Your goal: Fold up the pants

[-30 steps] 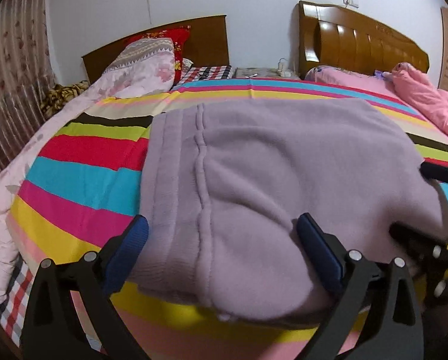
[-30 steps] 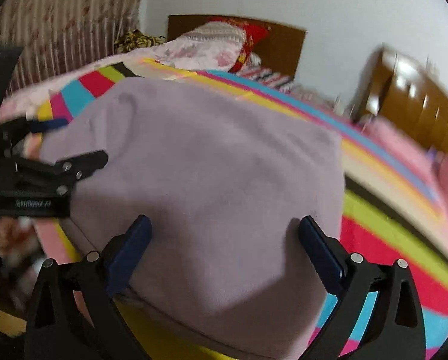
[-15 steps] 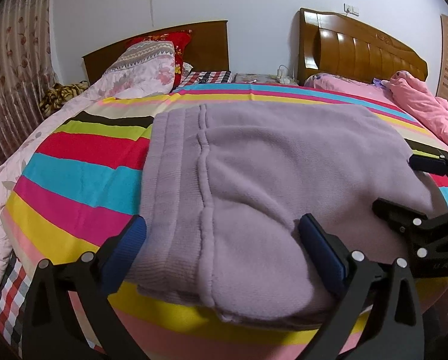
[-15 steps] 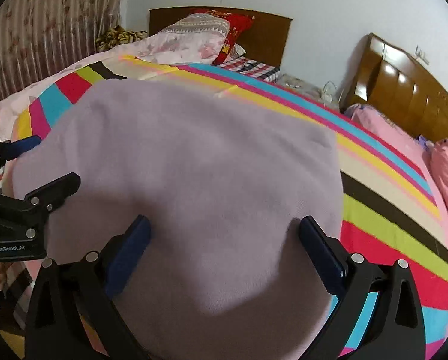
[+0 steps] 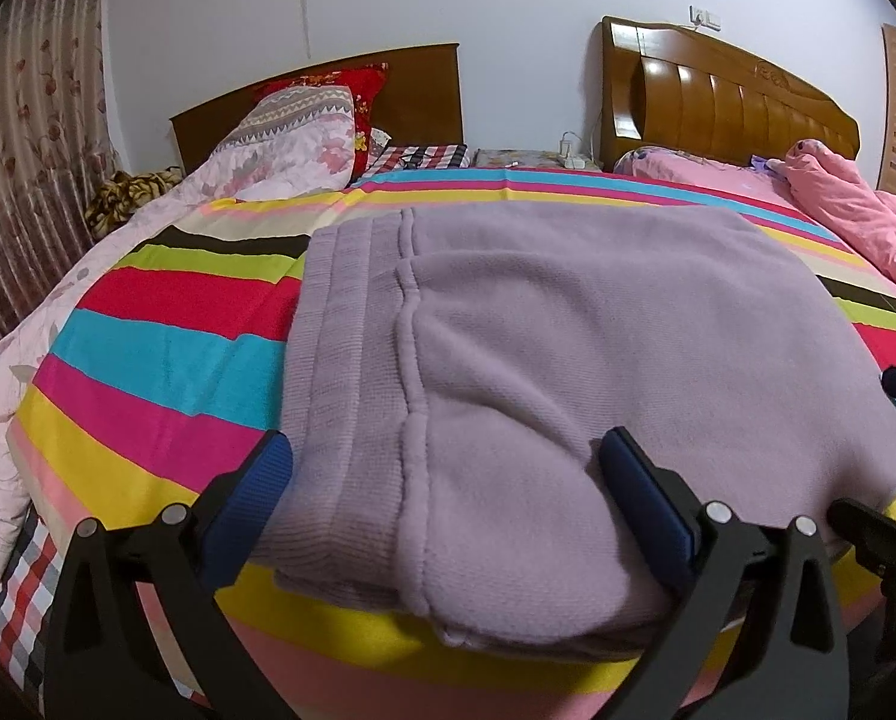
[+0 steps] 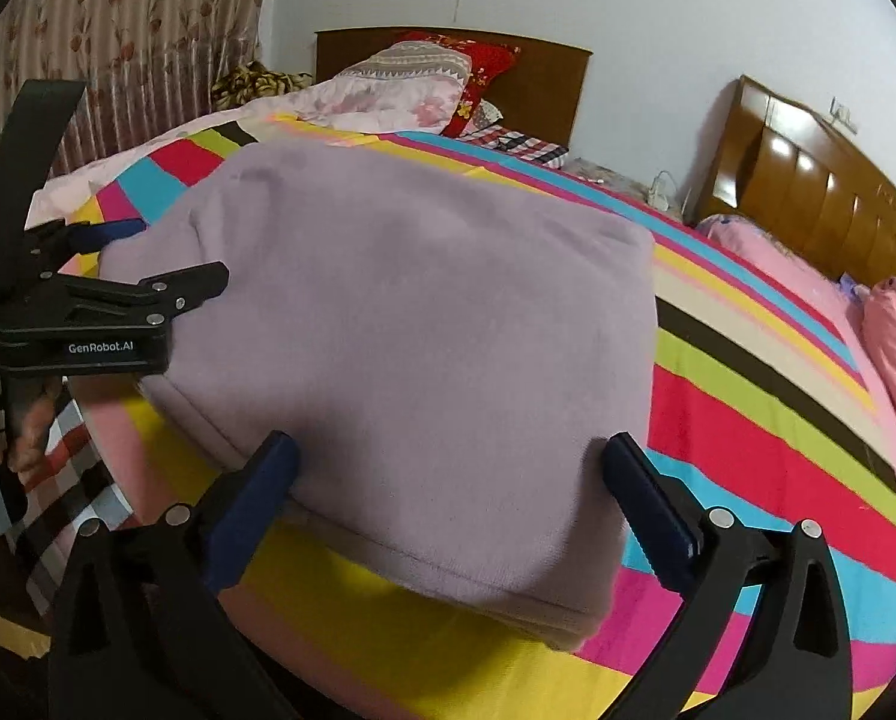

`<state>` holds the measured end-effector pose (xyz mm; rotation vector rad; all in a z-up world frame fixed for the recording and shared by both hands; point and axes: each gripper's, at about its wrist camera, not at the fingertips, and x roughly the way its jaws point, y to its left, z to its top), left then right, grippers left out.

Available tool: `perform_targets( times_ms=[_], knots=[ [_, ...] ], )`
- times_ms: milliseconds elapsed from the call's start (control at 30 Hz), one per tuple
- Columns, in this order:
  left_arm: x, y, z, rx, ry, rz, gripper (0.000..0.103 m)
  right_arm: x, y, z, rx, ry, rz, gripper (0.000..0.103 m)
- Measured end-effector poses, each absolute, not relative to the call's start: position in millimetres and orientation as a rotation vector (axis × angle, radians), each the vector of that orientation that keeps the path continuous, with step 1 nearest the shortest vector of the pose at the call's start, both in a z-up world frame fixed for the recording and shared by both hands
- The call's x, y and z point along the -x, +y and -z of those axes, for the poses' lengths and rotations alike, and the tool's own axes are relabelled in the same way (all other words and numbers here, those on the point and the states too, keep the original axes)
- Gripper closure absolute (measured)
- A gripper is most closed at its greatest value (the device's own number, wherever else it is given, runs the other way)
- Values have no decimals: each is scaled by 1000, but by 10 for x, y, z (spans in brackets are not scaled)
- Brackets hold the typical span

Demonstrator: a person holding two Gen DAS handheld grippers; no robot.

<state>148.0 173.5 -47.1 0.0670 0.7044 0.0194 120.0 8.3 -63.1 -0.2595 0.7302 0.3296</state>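
Where the left wrist camera looks along its fingers, the left gripper [image 5: 444,492] has its jaws spread wide over the near end of the pants [image 5: 568,360], pinching nothing. These lilac pants lie folded flat on the striped bedspread [image 5: 147,348], ribbed waistband toward the pillow [image 5: 291,138] side. Beyond the pants stands a wooden headboard [image 5: 724,102].

From the right wrist camera, the right gripper [image 6: 448,480] likewise has its jaws spread, straddling the pants' [image 6: 423,324] near edge. Left of the pants, the left gripper [image 6: 153,255] reaches in, held by a hand [image 6: 3,426].
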Motion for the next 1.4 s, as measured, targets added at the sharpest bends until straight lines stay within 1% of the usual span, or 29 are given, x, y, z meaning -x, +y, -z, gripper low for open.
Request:
perform_targets(
  times_ms=[100, 167, 233, 300, 333, 400, 500, 567, 667, 767, 1100, 1400],
  knots=[
    [-1437, 1702, 386, -66, 719, -47, 1, -1119, 20, 533, 217, 727, -348, 4],
    [-1282, 1682, 257, -39, 716, -94, 2, -932, -63, 402, 211, 658, -369, 4],
    [-1065, 1602, 120, -41, 663, -106, 2, -724, -170, 286, 216, 575, -357, 4],
    [-741, 1461, -67, -59, 551, -137, 2, -531, -300, 194, 197, 507, -335, 4],
    [-653, 1418, -120, -63, 523, -145, 1, -421, -399, 152, 169, 471, -317, 4],
    [-428, 1253, -249, -51, 465, -129, 1, -300, -545, 101, 117, 433, -292, 4],
    [-253, 1069, -326, -21, 435, -120, 1, -142, -740, 51, 38, 366, -265, 4],
    [-104, 880, -358, -42, 361, -163, 1, -71, -822, 46, 9, 335, -257, 4],
    [-69, 649, -357, -135, 339, -160, 1, -27, -884, 56, -5, 318, -259, 4],
    [-43, 550, -342, -165, 343, -126, 1, 0, -886, 89, 11, 320, -264, 4],
    [-71, 521, -249, -143, 392, -100, 1, 112, -892, 208, 53, 345, -262, 4],
    [-105, 570, -226, -125, 394, -103, 1, 93, -955, 221, 47, 352, -245, 4]
  ],
)
